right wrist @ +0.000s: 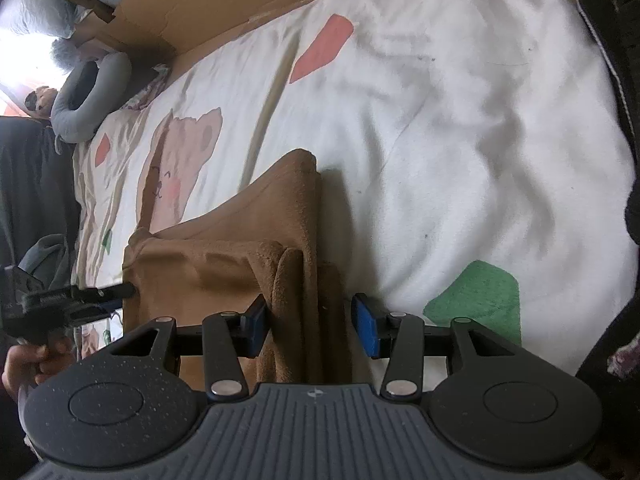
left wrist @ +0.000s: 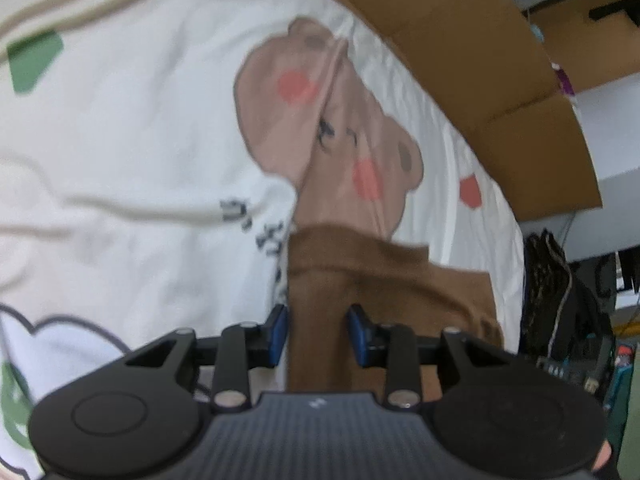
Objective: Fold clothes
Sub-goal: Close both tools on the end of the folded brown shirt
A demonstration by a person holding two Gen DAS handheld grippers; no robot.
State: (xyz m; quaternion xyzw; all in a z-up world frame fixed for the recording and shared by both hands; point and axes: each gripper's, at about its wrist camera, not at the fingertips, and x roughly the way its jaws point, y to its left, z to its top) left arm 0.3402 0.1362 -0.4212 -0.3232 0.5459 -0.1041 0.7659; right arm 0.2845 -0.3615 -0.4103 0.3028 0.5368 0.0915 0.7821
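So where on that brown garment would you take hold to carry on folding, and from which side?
Probably the doubled-over edge of the brown garment, where the layers stack into a thick ridge. That ridge already sits between the open fingers of the right gripper, so come in flat along the bedsheet from the near side. The left gripper, also open, straddles another edge of the cloth.

Place: a bedroom in a home.
Bed: a white quilt (right wrist: 460, 128) with a cartoon bear print (left wrist: 320, 120) and coloured patches covers it.
Beside the bed: flattened cardboard (left wrist: 460, 40) lies along the far edge.
Head end: a grey neck pillow (right wrist: 86, 96) and a pale cushion (right wrist: 36, 4) sit by bright window light.
Clutter: dark clothing (left wrist: 560, 300) is heaped at the bed's side.
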